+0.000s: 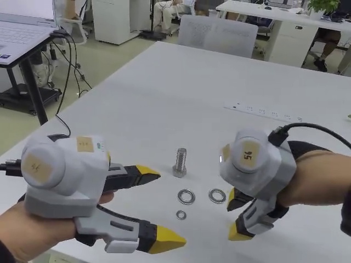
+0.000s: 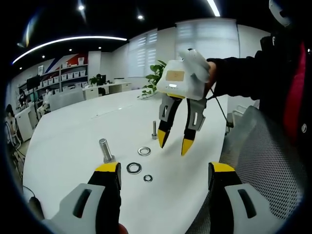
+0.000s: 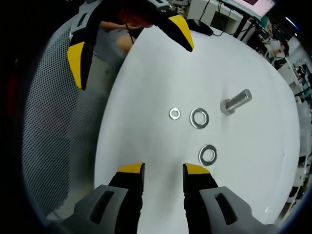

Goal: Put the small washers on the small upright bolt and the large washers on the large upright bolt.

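Two bolts stand on the desk (image 1: 164,93): one large bolt (image 1: 180,162) and one small bolt (image 2: 154,130) (thin, seen from the left gripper view). Three washers: one large washer (image 1: 186,196) at six o'clock of the large bolt, a second large washer (image 1: 217,195) at four o'clock, one small washer (image 1: 181,215) also at six. Two tools: left tool (image 1: 169,207), right tool (image 1: 235,215).

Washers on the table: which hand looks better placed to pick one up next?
Probably the right. The right tongs, open, point down just beside a large washer; the left tongs lie level, aimed sideways.
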A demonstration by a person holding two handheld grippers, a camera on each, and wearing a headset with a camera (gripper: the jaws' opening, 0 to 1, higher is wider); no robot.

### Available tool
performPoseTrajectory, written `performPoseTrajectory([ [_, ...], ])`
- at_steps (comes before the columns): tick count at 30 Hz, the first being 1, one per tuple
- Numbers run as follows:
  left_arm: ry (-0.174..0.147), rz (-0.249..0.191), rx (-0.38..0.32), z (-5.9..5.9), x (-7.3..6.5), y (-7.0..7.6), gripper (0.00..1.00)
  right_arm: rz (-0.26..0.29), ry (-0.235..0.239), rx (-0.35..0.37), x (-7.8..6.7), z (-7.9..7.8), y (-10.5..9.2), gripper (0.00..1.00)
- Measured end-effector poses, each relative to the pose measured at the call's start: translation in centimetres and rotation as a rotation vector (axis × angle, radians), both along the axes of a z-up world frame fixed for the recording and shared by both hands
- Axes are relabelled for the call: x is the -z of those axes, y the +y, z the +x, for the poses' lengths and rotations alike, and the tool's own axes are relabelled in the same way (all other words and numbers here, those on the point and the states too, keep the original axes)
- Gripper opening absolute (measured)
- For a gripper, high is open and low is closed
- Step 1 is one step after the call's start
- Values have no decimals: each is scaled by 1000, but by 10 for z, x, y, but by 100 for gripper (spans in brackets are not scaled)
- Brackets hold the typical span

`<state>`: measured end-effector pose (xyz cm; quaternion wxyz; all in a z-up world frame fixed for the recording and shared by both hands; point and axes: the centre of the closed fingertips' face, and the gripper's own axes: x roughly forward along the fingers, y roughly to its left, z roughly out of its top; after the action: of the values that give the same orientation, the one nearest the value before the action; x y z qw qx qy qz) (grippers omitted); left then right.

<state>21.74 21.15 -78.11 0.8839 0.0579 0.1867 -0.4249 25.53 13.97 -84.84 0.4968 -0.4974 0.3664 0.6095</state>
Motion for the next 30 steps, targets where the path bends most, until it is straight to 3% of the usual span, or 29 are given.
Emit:
performPoseTrajectory([
  [9, 6, 1, -5, -1, 2, 2, 72, 13, 4, -68, -1, -2, 30, 32],
  [18, 7, 5, -4, -1, 3, 3, 72, 13, 46, -111, 8, -12, 52, 31],
  [30, 6, 1, -9, -1, 3, 5, 72, -8, 62, -142, 21, -12, 68, 29],
])
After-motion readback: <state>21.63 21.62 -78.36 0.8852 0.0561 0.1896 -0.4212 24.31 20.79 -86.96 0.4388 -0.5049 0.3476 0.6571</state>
